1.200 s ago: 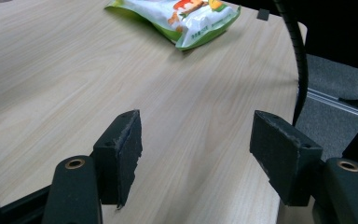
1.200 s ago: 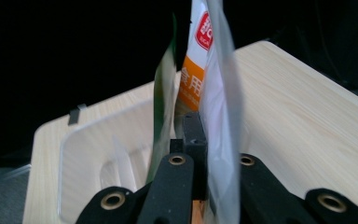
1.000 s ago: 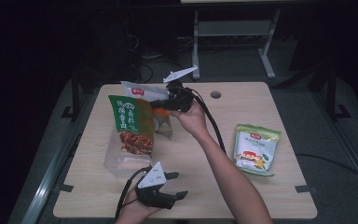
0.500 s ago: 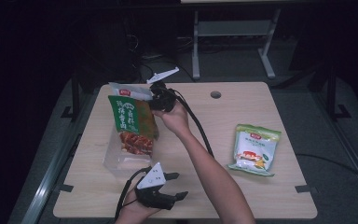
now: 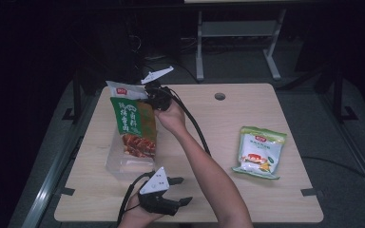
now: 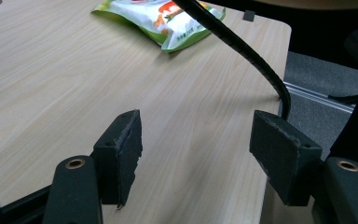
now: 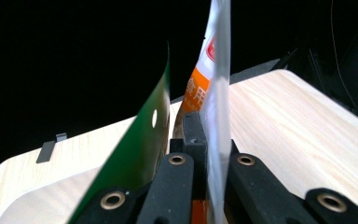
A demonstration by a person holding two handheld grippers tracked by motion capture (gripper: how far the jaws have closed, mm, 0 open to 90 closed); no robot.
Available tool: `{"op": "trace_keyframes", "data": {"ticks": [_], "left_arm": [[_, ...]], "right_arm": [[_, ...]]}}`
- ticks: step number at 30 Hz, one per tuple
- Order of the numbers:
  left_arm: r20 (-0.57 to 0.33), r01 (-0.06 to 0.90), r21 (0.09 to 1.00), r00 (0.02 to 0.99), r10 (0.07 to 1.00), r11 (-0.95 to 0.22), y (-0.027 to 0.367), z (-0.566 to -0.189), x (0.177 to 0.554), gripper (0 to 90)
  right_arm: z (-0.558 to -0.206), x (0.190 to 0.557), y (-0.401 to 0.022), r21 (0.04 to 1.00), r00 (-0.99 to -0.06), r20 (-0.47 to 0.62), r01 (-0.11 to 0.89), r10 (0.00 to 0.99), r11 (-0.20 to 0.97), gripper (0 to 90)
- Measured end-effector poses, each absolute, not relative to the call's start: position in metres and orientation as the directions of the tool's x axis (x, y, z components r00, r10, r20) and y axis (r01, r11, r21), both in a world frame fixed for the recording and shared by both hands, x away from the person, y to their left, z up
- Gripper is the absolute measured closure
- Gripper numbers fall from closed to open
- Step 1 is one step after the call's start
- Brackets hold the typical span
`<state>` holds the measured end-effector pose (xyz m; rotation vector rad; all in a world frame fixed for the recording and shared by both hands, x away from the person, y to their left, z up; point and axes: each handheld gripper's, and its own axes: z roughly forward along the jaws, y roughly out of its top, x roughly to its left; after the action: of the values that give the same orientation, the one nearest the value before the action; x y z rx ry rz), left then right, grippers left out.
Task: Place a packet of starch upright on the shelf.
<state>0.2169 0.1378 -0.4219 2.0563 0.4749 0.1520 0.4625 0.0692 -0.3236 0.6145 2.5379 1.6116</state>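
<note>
One white-and-orange foil pouch (image 5: pixel 122 89) clamped in right gripper (image 5: pixel 153 93), over clear plastic bin (image 5: pixel 119 166) (green packet (image 5: pixel 134 127) in already); left gripper (image 5: pixel 178 190) gapes empty; green-white bag (image 5: pixel 259 151) remains.

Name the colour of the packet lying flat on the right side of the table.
Light green and white packet, with an orange-red picture; the high view shows it best.

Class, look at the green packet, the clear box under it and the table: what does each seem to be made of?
Green packet: glossy plastic film, thin and curling. Clear box: probably see-through plastic, since the table shows through it. Table: light wood or wood-look laminate, matt, with visible grain.
</note>
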Motion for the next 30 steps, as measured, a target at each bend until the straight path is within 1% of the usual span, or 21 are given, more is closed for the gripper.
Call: {"op": "trace_keyframes", "data": {"ticks": [12,18,21,24,25,27,30], "left_arm": [[-0.088,0.27,0.856,0.917,0.39,-0.442,0.138,-0.422,0.217,33.6],[-0.083,0.264,0.857,0.918,0.387,-0.443,0.139,-0.421,0.217,33.7],[-0.084,0.265,0.857,0.918,0.387,-0.442,0.139,-0.421,0.217,33.7],[-0.085,0.265,0.857,0.919,0.386,-0.442,0.139,-0.421,0.217,33.7],[-0.084,0.265,0.857,0.919,0.386,-0.443,0.139,-0.421,0.217,33.7],[-0.083,0.263,0.856,0.919,0.385,-0.446,0.139,-0.421,0.217,33.7],[-0.085,0.265,0.855,0.919,0.385,-0.445,0.138,-0.421,0.218,33.7]], "right_arm": [[-0.333,0.469,0.069,0.876,-0.922,0.123,0.275,0.368,0.396,89.7],[-0.346,0.472,0.074,0.88,-0.916,0.168,0.306,0.363,0.364,89.7],[-0.353,0.471,0.078,0.874,-0.92,0.157,0.299,0.359,0.383,89.7],[-0.361,0.471,0.08,0.865,-0.918,0.169,0.313,0.359,0.393,89.6],[-0.364,0.473,0.079,0.864,-0.914,0.199,0.333,0.353,0.378,89.6],[-0.366,0.474,0.075,0.868,-0.913,0.207,0.337,0.351,0.364,89.6],[-0.366,0.476,0.074,0.863,-0.915,0.209,0.338,0.344,0.375,89.4]]}}
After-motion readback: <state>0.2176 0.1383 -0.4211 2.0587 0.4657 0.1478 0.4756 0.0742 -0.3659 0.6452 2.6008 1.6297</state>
